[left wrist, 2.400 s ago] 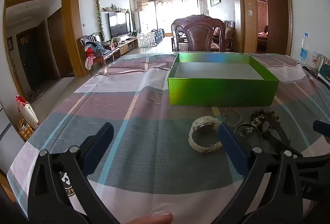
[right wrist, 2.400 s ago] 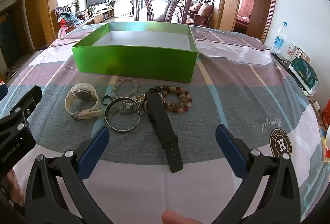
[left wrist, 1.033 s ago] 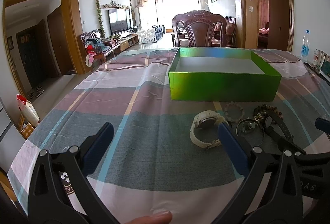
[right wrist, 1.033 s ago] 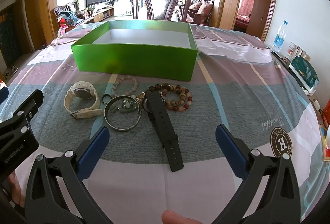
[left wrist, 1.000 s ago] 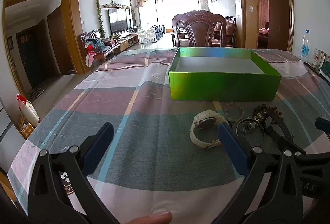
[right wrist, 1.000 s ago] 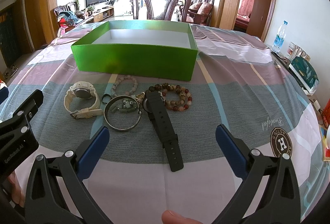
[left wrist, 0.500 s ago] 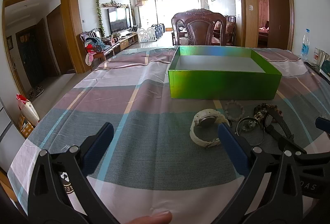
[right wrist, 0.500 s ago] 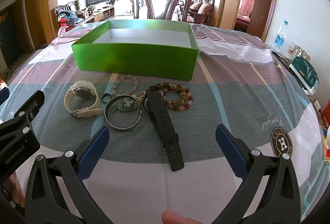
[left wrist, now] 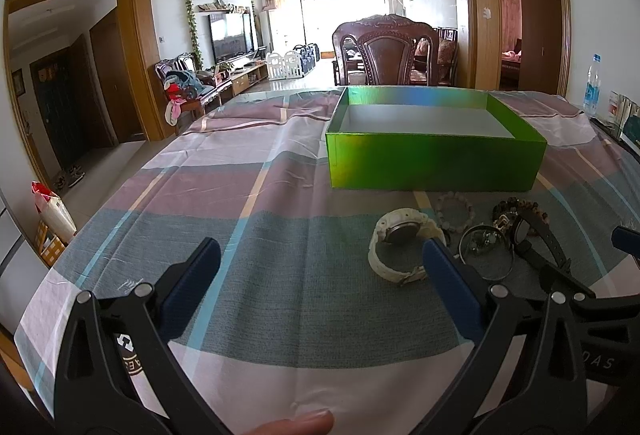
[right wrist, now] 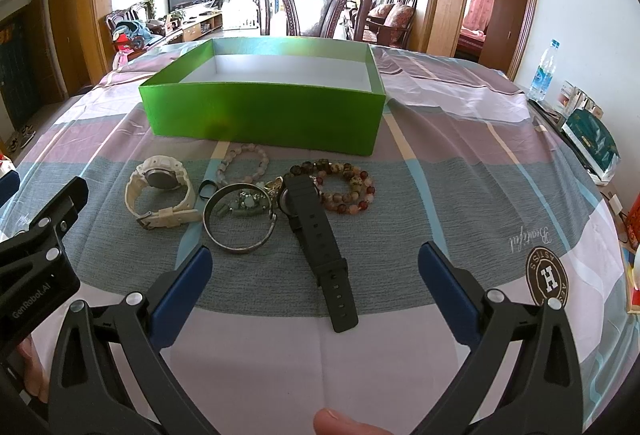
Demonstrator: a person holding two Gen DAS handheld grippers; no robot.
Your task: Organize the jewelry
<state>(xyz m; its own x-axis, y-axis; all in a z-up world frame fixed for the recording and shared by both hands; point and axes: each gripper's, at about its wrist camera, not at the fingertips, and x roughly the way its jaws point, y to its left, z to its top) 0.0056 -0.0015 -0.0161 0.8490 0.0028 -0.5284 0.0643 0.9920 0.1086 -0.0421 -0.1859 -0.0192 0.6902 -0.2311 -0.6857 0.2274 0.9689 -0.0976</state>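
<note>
Lying near the table's front edge are two watches, one white (right wrist: 160, 193) and one black (right wrist: 316, 239), two beaded bracelets (right wrist: 242, 165) (right wrist: 344, 187), one metal bangle (right wrist: 239, 219); one green box (right wrist: 260, 111) is sitting behind.

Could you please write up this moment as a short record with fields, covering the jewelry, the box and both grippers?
container: green box, open top, nothing visible inside
white watch: on the tablecloth, leftmost of the group
metal bangle: right of the white watch, small green pieces inside its ring
black watch: strap stretched toward the camera
pale bead bracelet: nearest the box
dark bead bracelet: right end, touching the black watch
left hand-held gripper: open, holding nothing
right hand-held gripper: open, holding nothing, black strap between its fingers in view
</note>
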